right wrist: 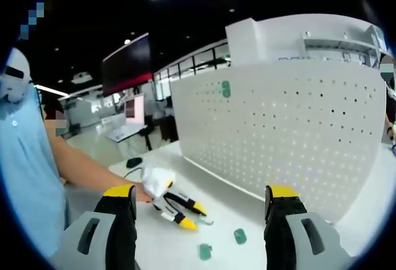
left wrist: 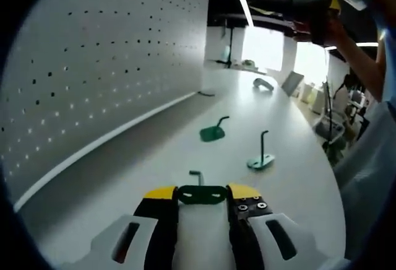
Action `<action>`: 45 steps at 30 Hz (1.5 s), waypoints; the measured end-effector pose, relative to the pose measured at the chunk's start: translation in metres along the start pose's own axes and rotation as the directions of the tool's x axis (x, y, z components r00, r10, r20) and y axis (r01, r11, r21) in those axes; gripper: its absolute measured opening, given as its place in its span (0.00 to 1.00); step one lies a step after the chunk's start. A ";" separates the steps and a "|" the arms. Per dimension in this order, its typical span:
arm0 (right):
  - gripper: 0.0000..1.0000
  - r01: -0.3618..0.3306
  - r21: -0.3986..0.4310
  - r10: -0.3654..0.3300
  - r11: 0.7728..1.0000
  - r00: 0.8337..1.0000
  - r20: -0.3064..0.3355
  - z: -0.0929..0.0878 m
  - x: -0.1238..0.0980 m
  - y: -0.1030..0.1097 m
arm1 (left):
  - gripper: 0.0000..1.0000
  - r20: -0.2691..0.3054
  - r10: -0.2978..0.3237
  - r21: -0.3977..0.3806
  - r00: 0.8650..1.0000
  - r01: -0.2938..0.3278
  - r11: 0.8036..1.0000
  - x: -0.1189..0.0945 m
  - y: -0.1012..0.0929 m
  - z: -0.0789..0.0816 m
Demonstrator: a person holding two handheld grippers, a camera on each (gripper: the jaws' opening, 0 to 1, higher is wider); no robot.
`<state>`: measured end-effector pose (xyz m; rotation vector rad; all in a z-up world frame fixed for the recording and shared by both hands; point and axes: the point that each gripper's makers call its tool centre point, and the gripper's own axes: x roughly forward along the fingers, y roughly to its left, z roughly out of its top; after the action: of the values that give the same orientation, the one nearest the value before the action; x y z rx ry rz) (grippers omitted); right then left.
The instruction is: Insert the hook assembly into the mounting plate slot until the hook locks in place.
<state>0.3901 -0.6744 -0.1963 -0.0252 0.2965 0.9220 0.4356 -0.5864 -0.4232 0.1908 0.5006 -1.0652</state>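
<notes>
Two tools at work | left tool point(left wrist: 202, 195) clamped on a green hook point(left wrist: 202, 192) low over the white tabletop point(left wrist: 154, 158) | right tool point(right wrist: 201, 199) raised, jaws wide, holding nothing | two more green hooks point(left wrist: 214, 131) point(left wrist: 262, 158) on the tabletop near the white pegboard point(left wrist: 105, 65) | one green piece point(right wrist: 226, 88) mounted on the pegboard

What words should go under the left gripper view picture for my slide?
Left claw pinching a green hook near the white pegboard, two more hooks waiting on the table.
</notes>
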 end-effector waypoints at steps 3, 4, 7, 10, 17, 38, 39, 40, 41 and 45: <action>0.87 -0.002 0.000 0.002 1.000 1.000 -0.001 0.000 0.001 0.000 | 0.32 0.000 -0.003 0.007 1.000 0.003 1.000 -0.001 0.000 0.000; 0.87 -0.003 -0.001 0.003 1.000 1.000 -0.004 -0.001 0.002 0.001 | 0.32 0.001 -0.004 0.010 1.000 0.004 1.000 -0.002 0.000 0.001; 0.87 -0.008 0.000 0.008 1.000 1.000 -0.004 -0.001 0.003 0.002 | 0.31 0.004 -0.003 0.014 1.000 0.003 1.000 -0.004 0.000 0.003; 0.87 -0.010 0.001 0.010 1.000 1.000 -0.006 -0.002 0.005 0.004 | 0.31 0.012 -0.002 0.018 1.000 0.002 1.000 -0.007 0.000 0.006; 0.86 -0.025 0.010 0.025 1.000 1.000 0.000 -0.001 0.008 0.010 | 0.31 0.037 0.001 0.036 0.999 -0.002 0.999 -0.018 -0.004 0.019; 0.73 -0.083 0.066 0.082 0.994 0.997 0.011 -0.001 0.023 0.021 | 0.31 0.205 0.003 0.169 0.979 -0.038 0.985 -0.074 -0.035 0.103; 0.71 -0.086 0.075 0.086 0.993 0.996 0.013 -0.001 0.024 0.021 | 0.31 0.216 -0.001 0.177 0.976 -0.038 0.983 -0.075 -0.038 0.108; 0.70 -0.088 0.082 0.087 0.993 0.996 0.013 -0.001 0.024 0.021 | 0.31 0.221 -0.005 0.182 0.975 -0.037 0.983 -0.077 -0.040 0.111; 0.69 -0.090 0.088 0.089 0.992 0.996 0.014 -0.001 0.025 0.021 | 0.31 0.229 -0.010 0.192 0.973 -0.035 0.981 -0.078 -0.043 0.115; 0.65 -0.092 0.096 0.092 0.991 0.996 0.009 -0.002 0.027 0.022 | 0.31 0.245 -0.025 0.216 0.969 -0.029 0.976 -0.083 -0.053 0.126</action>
<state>0.3872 -0.6400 -0.2033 0.0799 0.3397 0.9980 0.3952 -0.5953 -0.2690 0.2482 0.1580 -1.1239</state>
